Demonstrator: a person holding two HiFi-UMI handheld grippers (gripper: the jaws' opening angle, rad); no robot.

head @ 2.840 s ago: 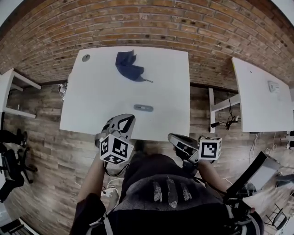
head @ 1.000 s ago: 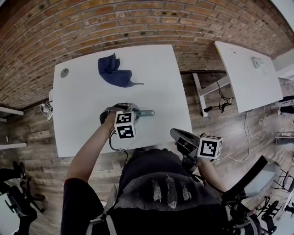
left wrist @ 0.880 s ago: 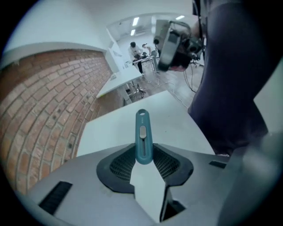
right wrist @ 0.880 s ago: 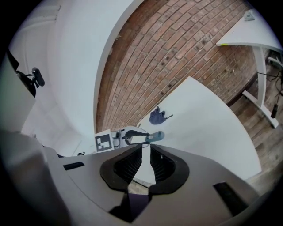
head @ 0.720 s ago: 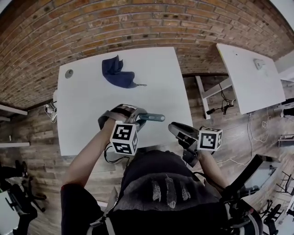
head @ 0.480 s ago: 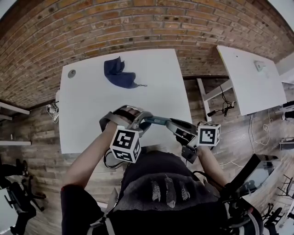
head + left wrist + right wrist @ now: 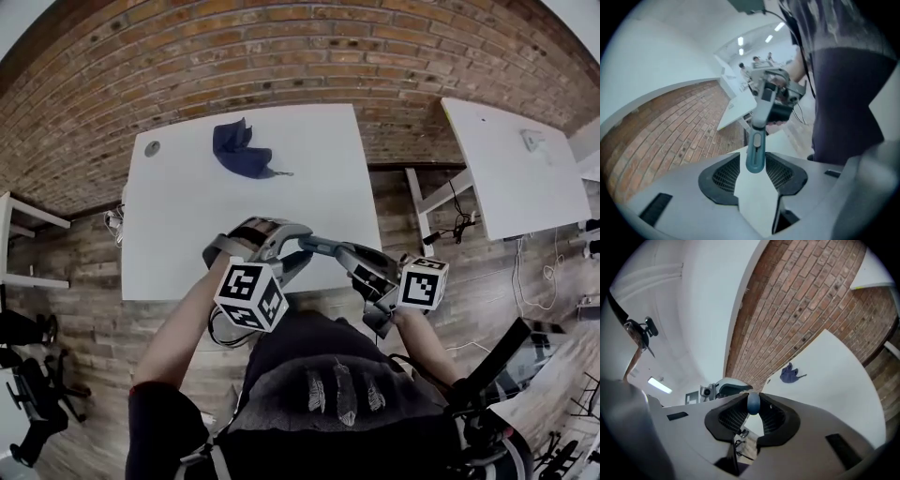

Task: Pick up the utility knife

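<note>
The utility knife (image 7: 323,247), grey-blue and slim, hangs in the air over the near edge of the white table (image 7: 187,216), spanning both grippers. My right gripper (image 7: 345,251) has just been closing and is shut on the knife's right end (image 7: 753,402), its pads against it. My left gripper (image 7: 298,246) has just been opening. The knife's other end (image 7: 756,140) still lies between its pads, which look slightly off it. In the left gripper view the right gripper (image 7: 780,96) shows at the knife's far end.
A crumpled dark blue cloth (image 7: 239,148) lies at the table's far side, with a round grommet (image 7: 152,147) at the far left corner. A second white table (image 7: 511,169) stands to the right. Brick wall and wooden floor surround them.
The left gripper lifted the knife off the table and drew it back toward the body. The right gripper rose to meet it and took the knife's free end.
</note>
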